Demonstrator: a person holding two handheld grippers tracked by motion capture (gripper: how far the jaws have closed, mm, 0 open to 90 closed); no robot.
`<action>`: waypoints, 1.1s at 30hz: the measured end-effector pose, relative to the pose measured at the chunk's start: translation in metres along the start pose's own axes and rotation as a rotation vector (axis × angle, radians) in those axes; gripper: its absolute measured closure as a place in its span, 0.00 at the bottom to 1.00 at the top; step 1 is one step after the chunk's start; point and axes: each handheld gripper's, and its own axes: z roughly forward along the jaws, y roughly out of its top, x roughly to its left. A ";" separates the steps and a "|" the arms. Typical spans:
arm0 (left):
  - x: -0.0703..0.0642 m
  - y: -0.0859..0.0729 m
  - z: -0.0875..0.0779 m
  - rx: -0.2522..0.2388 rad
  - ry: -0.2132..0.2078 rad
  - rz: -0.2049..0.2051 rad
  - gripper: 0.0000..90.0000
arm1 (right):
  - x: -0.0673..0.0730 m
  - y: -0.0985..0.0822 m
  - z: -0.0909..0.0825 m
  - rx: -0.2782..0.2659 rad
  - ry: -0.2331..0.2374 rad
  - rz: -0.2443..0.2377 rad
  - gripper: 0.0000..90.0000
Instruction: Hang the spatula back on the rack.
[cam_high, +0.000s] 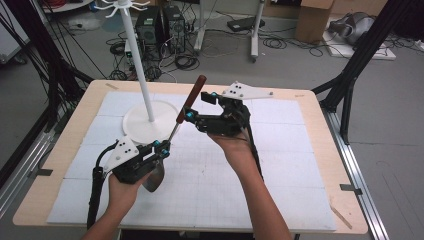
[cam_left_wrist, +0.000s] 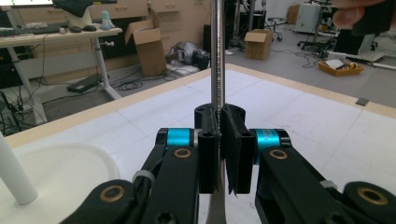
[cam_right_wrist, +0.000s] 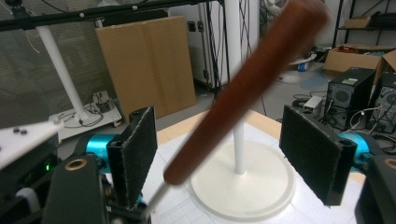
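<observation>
Holding the spatula by its metal shaft, the left tongs are clenched on it just above the blade, which hangs below the left hand near the front-left of the table. The left gripper view confirms the grip: both pads press flat against the thin shaft, which rises straight up between them. This low grip keeps the blade end fixed and leaves the whole upper length free.

1. Spatula position. It stands tilted, clear of the table, with its brown handle leaning up and away toward the right tongs. The tilt presents the handle at the height of the right hand.

2. Right tongs. They are released, with jaws standing wide on either side of the handle. In the right gripper view the handle crosses the gap diagonally and touches neither pad. The wide spread gives clearance for lining up around the thick handle before any squeeze.

3. Rack. A white rack with hooks at its top stands on a round base just behind the left tongs. Its closeness suggests the spatula is meant to be hung there, and a grip on the handle by the right tongs would likely serve that lift.
</observation>
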 end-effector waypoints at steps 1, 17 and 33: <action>0.000 0.000 0.000 0.000 0.000 0.000 0.94 | 0.000 0.000 0.000 0.000 0.000 0.000 0.31; -0.007 -0.001 0.003 0.014 0.005 0.018 0.93 | 0.004 0.014 0.003 -0.064 -0.003 0.060 0.66; -0.006 0.001 0.000 -0.015 -0.064 -0.003 0.93 | 0.018 0.026 0.002 -0.101 0.159 0.056 0.79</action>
